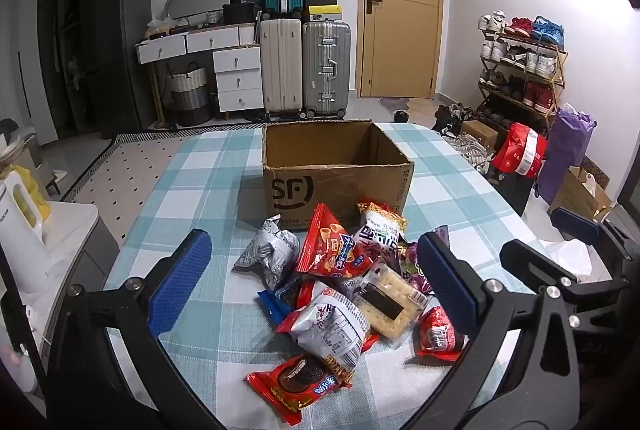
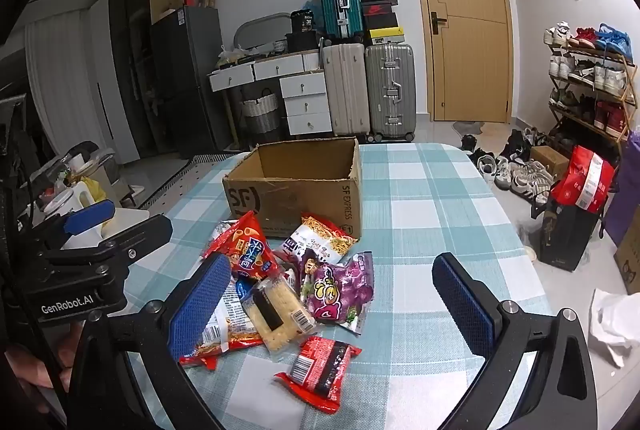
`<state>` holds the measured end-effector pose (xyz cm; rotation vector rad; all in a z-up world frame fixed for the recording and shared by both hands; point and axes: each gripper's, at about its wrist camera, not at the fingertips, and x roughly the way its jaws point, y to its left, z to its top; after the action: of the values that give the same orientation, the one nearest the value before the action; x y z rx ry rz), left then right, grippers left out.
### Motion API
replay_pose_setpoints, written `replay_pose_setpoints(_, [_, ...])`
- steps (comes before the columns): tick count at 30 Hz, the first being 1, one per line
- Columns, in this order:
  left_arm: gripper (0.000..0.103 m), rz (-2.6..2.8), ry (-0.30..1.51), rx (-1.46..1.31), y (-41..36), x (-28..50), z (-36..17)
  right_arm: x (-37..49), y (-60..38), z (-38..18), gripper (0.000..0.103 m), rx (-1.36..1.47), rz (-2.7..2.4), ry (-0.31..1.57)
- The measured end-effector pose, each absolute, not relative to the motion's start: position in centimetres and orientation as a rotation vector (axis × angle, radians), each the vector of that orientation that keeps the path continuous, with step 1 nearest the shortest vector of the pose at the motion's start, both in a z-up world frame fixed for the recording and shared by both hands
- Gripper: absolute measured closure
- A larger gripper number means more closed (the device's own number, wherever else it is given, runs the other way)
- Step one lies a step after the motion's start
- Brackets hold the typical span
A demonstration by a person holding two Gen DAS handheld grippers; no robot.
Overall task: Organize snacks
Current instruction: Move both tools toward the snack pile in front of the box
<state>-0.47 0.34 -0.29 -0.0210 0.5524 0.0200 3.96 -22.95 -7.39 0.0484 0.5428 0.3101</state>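
An open, empty cardboard box (image 1: 336,185) marked SF stands on the checked tablecloth; it also shows in the right wrist view (image 2: 296,189). A heap of snack packets lies in front of it: a red chip bag (image 1: 334,248), a cracker pack (image 1: 390,296), a silver crumpled bag (image 1: 270,250), a red cookie pack (image 1: 296,388), a purple candy bag (image 2: 340,288) and a small red packet (image 2: 320,370). My left gripper (image 1: 314,282) is open and empty above the heap. My right gripper (image 2: 330,306) is open and empty above the heap's right side.
The table (image 2: 432,213) has a blue-white checked cloth. A white side counter with a kettle (image 1: 24,230) is to the left. Suitcases (image 1: 304,65), drawers, a door and a shoe rack (image 1: 520,69) stand behind. Bags (image 2: 580,189) sit on the floor to the right.
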Motion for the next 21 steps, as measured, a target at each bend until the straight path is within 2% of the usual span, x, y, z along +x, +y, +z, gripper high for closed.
replay_pose_setpoints(21, [0.001,0.024,0.557,-0.020,0.43,-0.43,-0.89,3.89,-22.92,-7.40,0.000,0.045,0.310,0.535])
